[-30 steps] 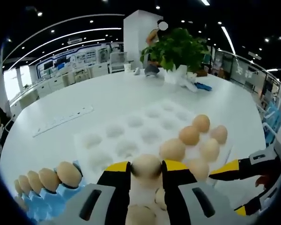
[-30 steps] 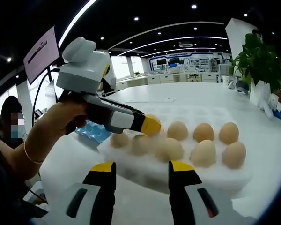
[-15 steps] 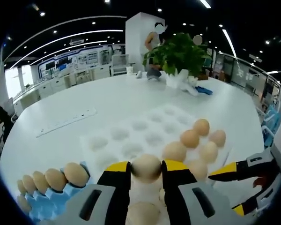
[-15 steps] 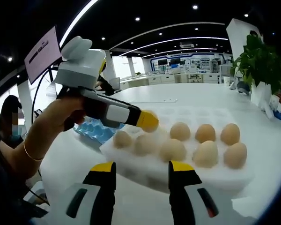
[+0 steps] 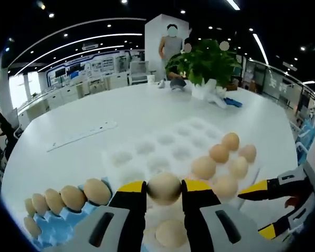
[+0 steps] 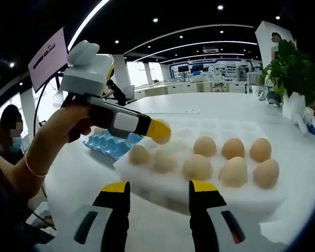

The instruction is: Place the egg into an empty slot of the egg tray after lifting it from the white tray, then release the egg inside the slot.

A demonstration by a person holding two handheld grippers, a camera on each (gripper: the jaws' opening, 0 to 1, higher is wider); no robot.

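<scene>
**Egg held above the white tray on a round white table**

White table [image 5: 147, 113], broad and round, fills the middle of a bright showroom with ceiling spotlights; both trays sit on it.

Between the yellow-tipped jaws of the left gripper [image 5: 164, 189] sits the egg [image 5: 164, 188], pinched on both sides. In the right gripper view that same gripper [image 6: 158, 131] comes in from the left, held in a person's hand [image 6: 79, 123], its tip with the egg raised above the near-left end of the white tray [image 6: 163, 184].

White tray [image 5: 157, 152] has rows of round hollows; the far ones are bare. Along its right side in the left gripper view lie several brown eggs [image 5: 219, 153]; the right gripper view shows 7 of them [image 6: 234, 171] in 2 rows.

Just left of it lies the blue egg tray [image 5: 68, 223], with a row of eggs along one edge. The right gripper view shows this tray [image 6: 110, 147] behind the white one.

Right gripper [image 6: 159, 195] hovers before the white tray's near edge, jaws spread apart with nothing between them.

Farther back stand a potted plant [image 5: 207, 60] and a white power strip [image 5: 81, 136].
</scene>
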